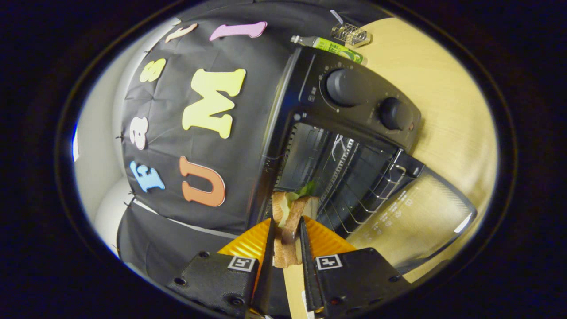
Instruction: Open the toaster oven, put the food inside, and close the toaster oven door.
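Gripper (286, 232) w/ fingers pinching a sandwich (290, 221) from both sides; bread slices stand edge-on between the fingers, green lettuce poking out at the far end. Sandwich is held up off the worktop (447, 102), its far end right at the mouth of the toaster oven (345, 133), by the corner of the opening nearest the booth wall, not yet on the rack.

Oven door (416, 217) is fully open, folded down flat, glass w/ pale markings, worktop showing thru it. Wire rack (363, 190) sits inside the cavity, its front edge reaching toward the door hinge. Two round knobs on the control panel: bigger one (345, 86), smaller one (394, 113) beside it.

Whole view is rolled, so oven looks tipped on its side. Behind the oven on the worktop: a green-labelled bottle (336, 46) lying down, and just beyond it a small wire basket (350, 33)
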A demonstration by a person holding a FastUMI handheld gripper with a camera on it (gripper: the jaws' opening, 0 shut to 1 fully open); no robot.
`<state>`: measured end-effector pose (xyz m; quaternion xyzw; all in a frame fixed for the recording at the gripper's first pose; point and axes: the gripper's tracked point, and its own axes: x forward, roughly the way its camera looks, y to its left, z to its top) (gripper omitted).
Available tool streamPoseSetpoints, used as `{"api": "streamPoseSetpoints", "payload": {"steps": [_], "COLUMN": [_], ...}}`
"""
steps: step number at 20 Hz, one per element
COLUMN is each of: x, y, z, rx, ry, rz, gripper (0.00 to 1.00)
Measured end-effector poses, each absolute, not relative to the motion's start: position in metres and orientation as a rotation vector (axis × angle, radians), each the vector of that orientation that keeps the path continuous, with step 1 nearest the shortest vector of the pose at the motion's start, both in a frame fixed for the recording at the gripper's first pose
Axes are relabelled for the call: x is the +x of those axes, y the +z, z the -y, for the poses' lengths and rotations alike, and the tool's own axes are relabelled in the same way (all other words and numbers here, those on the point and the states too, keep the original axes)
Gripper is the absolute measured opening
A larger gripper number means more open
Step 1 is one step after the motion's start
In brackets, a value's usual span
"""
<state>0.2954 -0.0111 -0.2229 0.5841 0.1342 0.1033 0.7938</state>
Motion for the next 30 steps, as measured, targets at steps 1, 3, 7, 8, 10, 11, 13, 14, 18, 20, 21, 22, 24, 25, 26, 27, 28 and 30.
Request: {"api": "streamPoseSetpoints", "payload": {"steps": [1, 3, 7, 8, 10, 11, 13, 14, 18, 20, 21, 22, 24, 25, 26, 27, 28, 30], "x": [0.303, 0.317, 0.336, 0.339, 0.346, 0.346, 0.346, 0.346, 0.345, 0.336, 0.330, 0.325, 0.309, 0.299, 0.291, 0.281, 0.271, 0.257], "y": [-0.225, -0.233, -0.242, -0.245, -0.244, -0.246, -0.252, -0.260, -0.256, -0.248, -0.244, -0.240, -0.237, -0.234, -0.232, -0.232, -0.232, -0.231], "z": [0.009, 0.006, 0.019, 0.026, 0.037, 0.043, 0.049, 0.057, 0.078, 0.080, 0.078, 0.073, 0.067, 0.067, 0.068, 0.066, 0.061, 0.049], "rx": [1.255, 1.197, 1.088, 1.050, 0.996, 0.961, 0.889, 0.826, 0.489, 0.363, 0.310, 0.262, 0.200, 0.189, 0.187, 0.181, 0.161, 0.133], "ry": [0.222, 0.209, 0.173, 0.165, 0.147, 0.140, 0.118, 0.070, -0.005, -0.034, -0.038, -0.025, -0.034, -0.044, -0.065, -0.075, -0.063, -0.021], "rz": [-0.277, -0.275, -0.261, -0.261, -0.232, -0.232, -0.242, -0.251, -0.193, -0.162, -0.145, -0.138, -0.134, -0.129, -0.133, -0.137, -0.149, -0.136], "gripper": [0.36, 0.36, 0.36, 0.36, 0.36, 0.36, 0.36, 0.37, 0.80, 1.00, 1.00, 1.00, 1.00, 1.00, 1.00, 1.00, 1.00, 1.00]}}
